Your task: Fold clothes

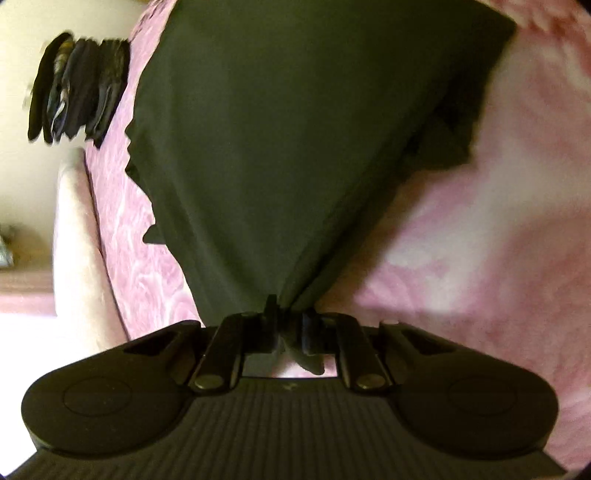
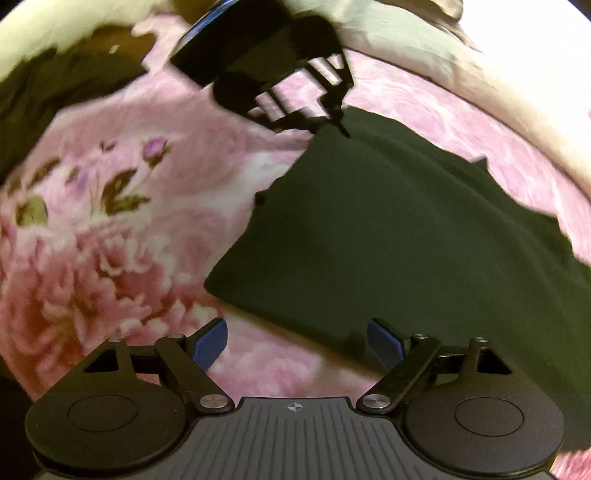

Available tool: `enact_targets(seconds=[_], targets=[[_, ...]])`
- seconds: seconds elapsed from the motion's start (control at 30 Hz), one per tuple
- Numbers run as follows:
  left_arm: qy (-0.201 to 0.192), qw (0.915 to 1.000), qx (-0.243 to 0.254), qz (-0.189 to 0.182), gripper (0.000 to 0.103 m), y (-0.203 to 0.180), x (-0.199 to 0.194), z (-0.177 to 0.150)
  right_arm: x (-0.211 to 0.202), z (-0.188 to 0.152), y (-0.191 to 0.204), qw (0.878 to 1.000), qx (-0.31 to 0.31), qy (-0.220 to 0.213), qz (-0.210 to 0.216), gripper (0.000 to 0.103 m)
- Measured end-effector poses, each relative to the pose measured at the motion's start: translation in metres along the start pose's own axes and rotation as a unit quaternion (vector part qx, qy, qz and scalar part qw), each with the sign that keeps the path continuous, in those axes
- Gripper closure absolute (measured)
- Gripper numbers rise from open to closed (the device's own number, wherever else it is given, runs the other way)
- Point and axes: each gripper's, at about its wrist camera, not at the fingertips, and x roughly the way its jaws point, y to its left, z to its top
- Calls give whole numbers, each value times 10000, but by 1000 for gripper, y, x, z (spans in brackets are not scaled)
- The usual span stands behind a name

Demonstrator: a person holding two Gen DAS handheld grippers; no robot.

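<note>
A dark green garment lies spread on a pink floral bedspread. My left gripper is shut on a corner of it, and the cloth stretches away from the pinch. In the right wrist view the same garment fills the middle and right. The left gripper holds its far corner there. My right gripper is open and empty, its blue pads just above the bedspread by the garment's near edge.
A stack of dark folded clothes sits at the bed's far left edge. More dark cloth lies at the upper left of the right wrist view. A pale pillow lies beyond the garment.
</note>
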Motion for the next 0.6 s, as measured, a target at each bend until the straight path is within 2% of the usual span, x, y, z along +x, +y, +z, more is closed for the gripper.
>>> enact_targets(seconds=[0.07, 0.17, 0.23, 0.27, 0.3, 0.33, 0.4, 0.5, 0.6], targets=[[18, 9998, -204, -72, 94, 6, 0, 1, 8, 3, 13, 9986, -474, -26, -249, 17], [-2, 9989, -446, -166, 94, 8, -4, 1, 27, 0, 35, 9898, -1274, 122, -624, 17], [-2, 9985, -517, -206, 94, 8, -5, 1, 27, -3, 36, 9880, -1354, -89, -739, 18], [5, 9983, -533, -221, 94, 7, -5, 1, 25, -4, 36, 9873, -1363, -217, -787, 23], [11, 9982, -549, -236, 94, 7, -6, 1, 25, -5, 35, 9865, -1415, -293, -768, 45], [20, 9981, -565, -252, 94, 8, -7, 2, 25, -4, 34, 9870, -1416, -312, -693, 57], [48, 9978, -609, -272, 95, 12, -11, 3, 25, -1, 28, 9897, -1304, -312, -510, 96], [86, 9971, -734, -208, 95, 31, -24, 7, 8, 11, 4, 9969, -595, -438, -271, 98], [18, 9959, -899, 41, 95, 68, -43, 15, -30, 20, -29, 9960, 216, -822, -263, 99]])
